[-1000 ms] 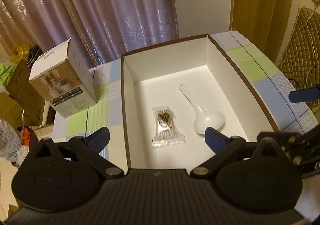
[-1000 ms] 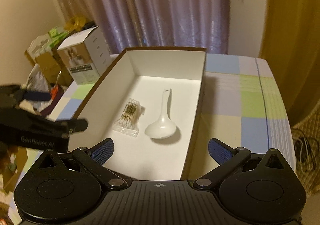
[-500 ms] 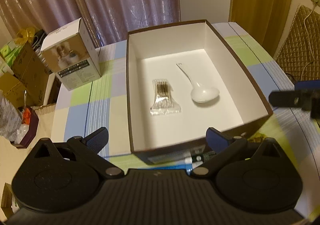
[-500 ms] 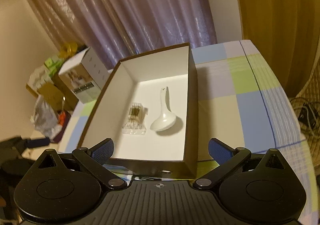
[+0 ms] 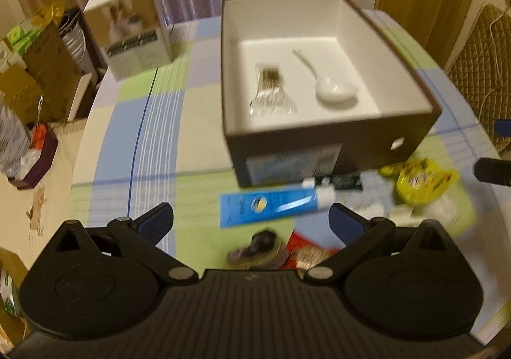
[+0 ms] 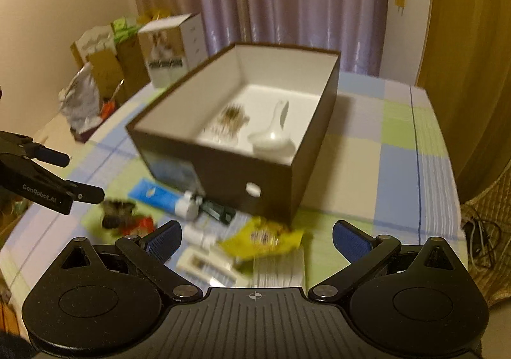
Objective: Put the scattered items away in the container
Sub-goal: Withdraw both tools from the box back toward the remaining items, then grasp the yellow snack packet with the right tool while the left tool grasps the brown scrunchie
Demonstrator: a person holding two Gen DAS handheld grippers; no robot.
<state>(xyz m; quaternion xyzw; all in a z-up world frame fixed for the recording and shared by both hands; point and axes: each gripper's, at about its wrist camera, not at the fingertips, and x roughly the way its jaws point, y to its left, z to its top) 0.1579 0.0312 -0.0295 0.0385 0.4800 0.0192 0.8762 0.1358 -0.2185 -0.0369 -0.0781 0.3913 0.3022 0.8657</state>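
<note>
A brown box (image 5: 325, 148) with a white inside holds a white spoon (image 5: 329, 87) and a clear packet (image 5: 270, 91); it also shows in the right wrist view (image 6: 223, 164). In front of it lie a blue toothpaste tube (image 5: 271, 204), a dark tube (image 5: 341, 182), a yellow packet (image 5: 421, 178), a red packet (image 5: 309, 250) and a dark purple item (image 5: 258, 245). My left gripper (image 5: 250, 220) is open and empty above the tube. My right gripper (image 6: 257, 239) is open and empty over the yellow packet (image 6: 265, 239) and white packs (image 6: 207, 266).
A white carton with a dog picture (image 5: 134, 30) stands at the table's back left. Boxes and bags (image 5: 28, 71) crowd the floor to the left. A quilted chair (image 5: 479, 65) is at the right. The checked tablecloth (image 5: 143, 123) covers the table.
Both grippers have pulled back from over the box towards the table's near side. The scattered items in front of the box have come into view. Both stay open.
</note>
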